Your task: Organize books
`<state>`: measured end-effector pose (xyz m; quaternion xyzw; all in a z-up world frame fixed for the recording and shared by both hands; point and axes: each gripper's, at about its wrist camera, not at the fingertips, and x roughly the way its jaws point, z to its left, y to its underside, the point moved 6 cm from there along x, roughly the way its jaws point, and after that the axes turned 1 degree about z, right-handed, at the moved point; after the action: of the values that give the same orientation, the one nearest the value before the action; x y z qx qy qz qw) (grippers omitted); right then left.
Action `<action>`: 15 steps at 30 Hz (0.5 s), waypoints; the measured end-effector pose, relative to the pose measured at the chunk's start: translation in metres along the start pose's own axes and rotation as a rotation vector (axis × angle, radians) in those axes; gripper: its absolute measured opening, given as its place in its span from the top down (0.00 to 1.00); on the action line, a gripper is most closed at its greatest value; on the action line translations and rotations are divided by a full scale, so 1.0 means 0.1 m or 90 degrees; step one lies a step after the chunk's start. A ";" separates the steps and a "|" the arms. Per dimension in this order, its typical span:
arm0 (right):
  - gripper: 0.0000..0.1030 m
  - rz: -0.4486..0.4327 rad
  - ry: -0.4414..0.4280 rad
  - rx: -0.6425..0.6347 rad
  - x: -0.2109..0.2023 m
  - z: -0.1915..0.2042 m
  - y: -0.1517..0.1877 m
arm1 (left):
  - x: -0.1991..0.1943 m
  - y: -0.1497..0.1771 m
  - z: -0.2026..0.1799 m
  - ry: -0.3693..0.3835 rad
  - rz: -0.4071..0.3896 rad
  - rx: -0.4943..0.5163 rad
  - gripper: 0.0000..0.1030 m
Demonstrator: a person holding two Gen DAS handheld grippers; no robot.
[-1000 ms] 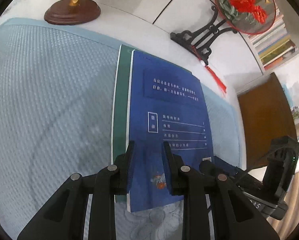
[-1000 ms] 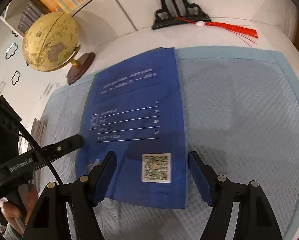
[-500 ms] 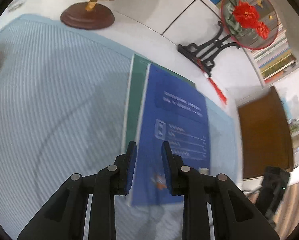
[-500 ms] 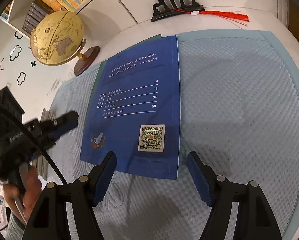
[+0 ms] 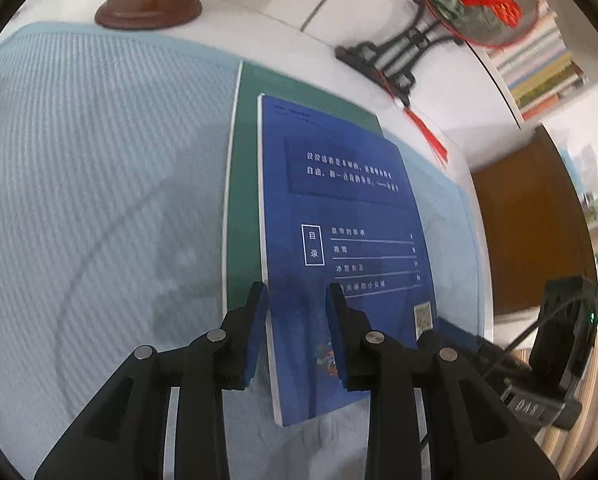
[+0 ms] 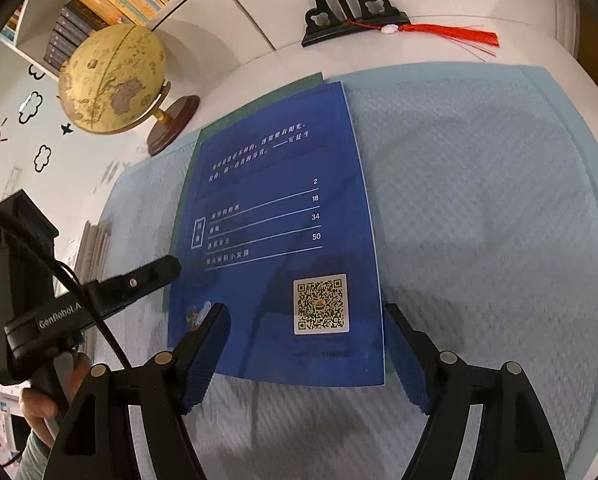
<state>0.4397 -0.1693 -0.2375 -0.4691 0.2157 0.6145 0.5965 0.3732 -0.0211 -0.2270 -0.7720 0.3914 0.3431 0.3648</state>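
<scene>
A blue book [image 5: 351, 240] with white Chinese text and a QR code lies face-down on a green book [image 5: 243, 184], which sticks out at its left and far edges. Both rest on a light blue quilted mat [image 5: 99, 168]. My left gripper [image 5: 297, 300] is partly open at the blue book's near left edge, its jaws astride that edge. My right gripper [image 6: 307, 320] is wide open, its jaws spanning the blue book's [image 6: 279, 232] near end with the QR code between them. The green book [image 6: 187, 184] peeks out on the left. The left gripper [image 6: 139, 280] shows there too.
A yellow globe [image 6: 115, 80] on a wooden base stands at the mat's far left. A black stand [image 6: 347, 16] with a red tassel and a round flower fan [image 5: 479, 0] stands behind the books. Bookshelves line the wall. A brown wooden piece [image 5: 531, 220] is on the right.
Both grippers drew back from the books half a second ago and have come close again. The left gripper's jaws are back over the blue book's left edge. The books have not moved.
</scene>
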 end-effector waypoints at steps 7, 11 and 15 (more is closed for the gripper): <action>0.27 0.046 -0.094 0.069 -0.40 -0.28 0.69 | -0.07 0.80 -0.15 0.022 0.062 0.028 0.75; 0.27 0.117 -0.119 0.017 -0.50 -0.28 1.07 | -0.14 1.12 -0.16 0.057 0.099 0.018 0.75; 0.27 0.109 -0.113 0.018 -0.48 -0.30 1.07 | -0.14 1.22 -0.14 0.063 0.104 0.003 0.75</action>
<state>0.3420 -0.2401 -0.2431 -0.3842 0.2099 0.6994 0.5650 0.2658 -0.0799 -0.2448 -0.7523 0.4715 0.3325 0.3180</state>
